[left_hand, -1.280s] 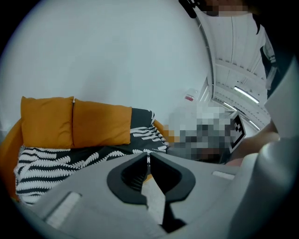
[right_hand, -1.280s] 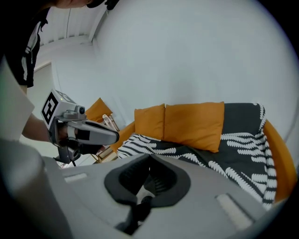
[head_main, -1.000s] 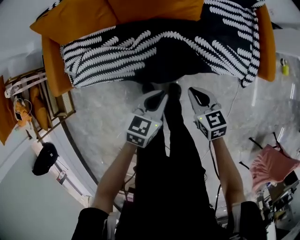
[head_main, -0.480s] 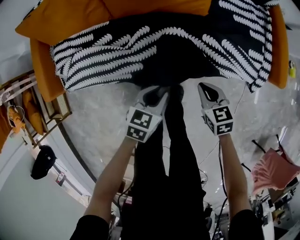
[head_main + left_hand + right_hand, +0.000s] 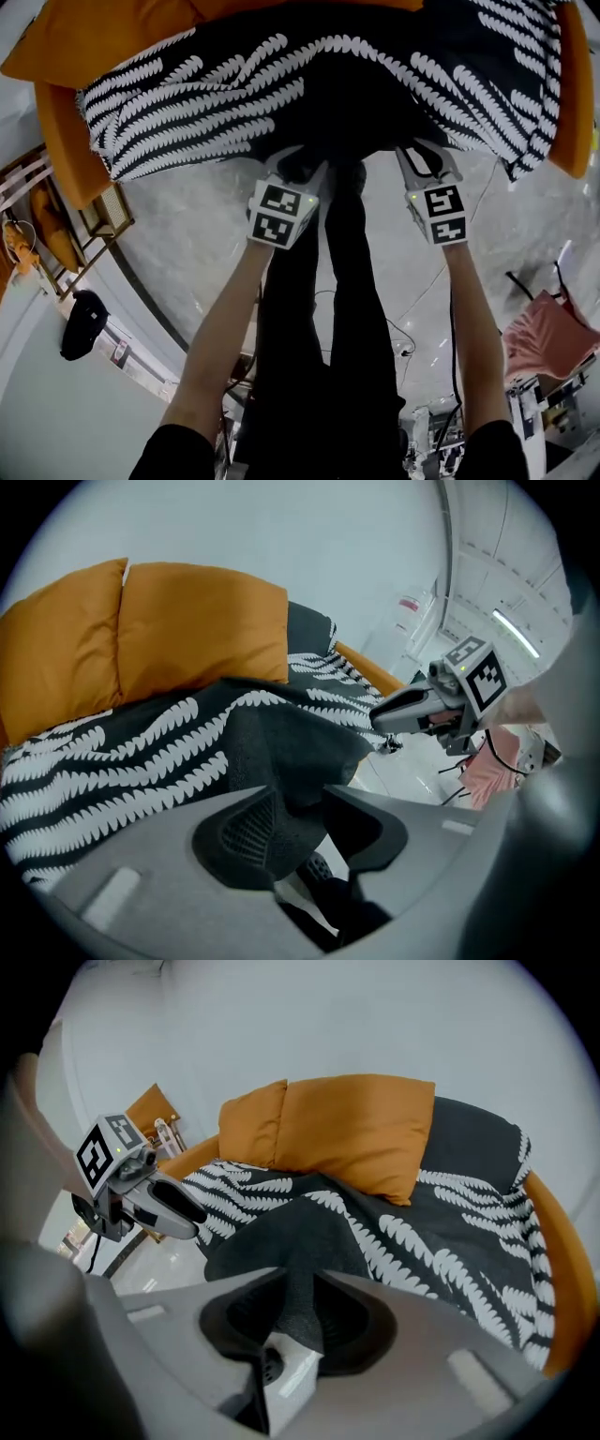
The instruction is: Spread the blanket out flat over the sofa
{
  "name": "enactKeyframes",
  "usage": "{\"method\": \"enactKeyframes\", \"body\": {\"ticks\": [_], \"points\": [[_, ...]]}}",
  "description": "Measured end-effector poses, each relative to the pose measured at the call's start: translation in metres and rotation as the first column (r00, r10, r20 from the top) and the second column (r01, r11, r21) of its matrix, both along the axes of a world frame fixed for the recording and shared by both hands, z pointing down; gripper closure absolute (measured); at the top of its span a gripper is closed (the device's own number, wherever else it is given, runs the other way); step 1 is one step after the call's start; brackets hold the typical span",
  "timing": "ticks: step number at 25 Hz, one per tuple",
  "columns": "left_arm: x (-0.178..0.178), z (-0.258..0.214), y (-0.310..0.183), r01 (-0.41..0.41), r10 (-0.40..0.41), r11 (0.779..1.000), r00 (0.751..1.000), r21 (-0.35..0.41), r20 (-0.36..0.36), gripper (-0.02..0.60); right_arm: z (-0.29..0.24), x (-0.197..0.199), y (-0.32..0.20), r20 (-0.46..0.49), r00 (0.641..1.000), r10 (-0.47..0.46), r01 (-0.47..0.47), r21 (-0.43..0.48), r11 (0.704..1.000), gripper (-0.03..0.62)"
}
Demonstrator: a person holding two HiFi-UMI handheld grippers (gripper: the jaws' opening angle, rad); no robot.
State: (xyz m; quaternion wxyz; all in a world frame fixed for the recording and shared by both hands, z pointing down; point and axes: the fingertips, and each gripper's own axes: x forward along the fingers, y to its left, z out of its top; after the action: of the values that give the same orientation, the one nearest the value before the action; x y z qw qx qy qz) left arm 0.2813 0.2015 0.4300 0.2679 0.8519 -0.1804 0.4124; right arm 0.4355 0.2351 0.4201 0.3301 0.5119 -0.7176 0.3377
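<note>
A black blanket (image 5: 187, 103) with white fern print lies over the orange sofa (image 5: 64, 150), its front edge hanging at the seat's rim. My left gripper (image 5: 292, 171) and right gripper (image 5: 425, 157) are both at that front edge, side by side. In the left gripper view the left gripper (image 5: 302, 810) has a dark fold of blanket (image 5: 281, 752) between its jaws. In the right gripper view the right gripper (image 5: 295, 1305) has a strip of blanket (image 5: 305, 1241) hanging between jaws that stand apart from it. Both pairs of jaws have just been opening. Each view also shows the other one: right gripper (image 5: 412, 710), left gripper (image 5: 164, 1208).
Two orange cushions (image 5: 356, 1129) lean on the sofa back. The person's dark legs (image 5: 328, 309) stand on the marble floor between the grippers. A wooden rack (image 5: 103, 211) and a black bag (image 5: 82, 319) sit at the left, a pink cloth (image 5: 548, 337) at the right.
Both grippers have moved toward the sofa's front edge, bringing the blanket's hem down with them. The sofa fills more of the head view.
</note>
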Motion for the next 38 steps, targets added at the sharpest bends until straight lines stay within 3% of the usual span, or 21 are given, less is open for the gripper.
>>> {"method": "enactKeyframes", "body": {"ticks": [8,15,19,22,27,32,38], "points": [[-0.003,0.062,-0.011,-0.059,0.058,0.998,0.993,0.006,0.101,0.36,0.049,0.009,-0.013,-0.178,0.974,-0.14,0.138,-0.024,0.99,0.431],[-0.008,0.095,-0.034,-0.099,0.091,0.994,0.979,0.035,0.184,0.339,0.081,0.032,-0.03,-0.292,0.95,-0.109,0.102,-0.039,0.994,0.379],[-0.009,0.105,-0.041,-0.112,0.102,0.993,0.974,0.036,0.203,0.356,0.103,0.041,-0.036,-0.322,0.941,-0.104,0.082,-0.081,0.993,0.379],[-0.009,0.108,-0.042,-0.129,0.12,0.991,0.972,0.032,0.2,0.431,0.116,0.049,-0.039,-0.362,0.924,-0.125,0.085,-0.124,0.989,0.379],[-0.014,0.108,-0.039,-0.134,0.129,0.991,0.976,0.014,0.178,0.531,0.131,0.054,-0.04,-0.41,0.894,-0.182,0.119,-0.175,0.977,0.461],[-0.014,0.103,-0.036,-0.151,0.148,0.988,0.976,0.012,0.161,0.554,0.125,0.059,-0.039,-0.417,0.892,-0.173,0.106,-0.178,0.978,0.56],[-0.019,0.098,-0.024,-0.154,0.152,0.988,0.978,0.002,0.146,0.554,0.116,0.052,-0.028,-0.398,0.897,-0.192,0.13,-0.178,0.975,0.58]]}}
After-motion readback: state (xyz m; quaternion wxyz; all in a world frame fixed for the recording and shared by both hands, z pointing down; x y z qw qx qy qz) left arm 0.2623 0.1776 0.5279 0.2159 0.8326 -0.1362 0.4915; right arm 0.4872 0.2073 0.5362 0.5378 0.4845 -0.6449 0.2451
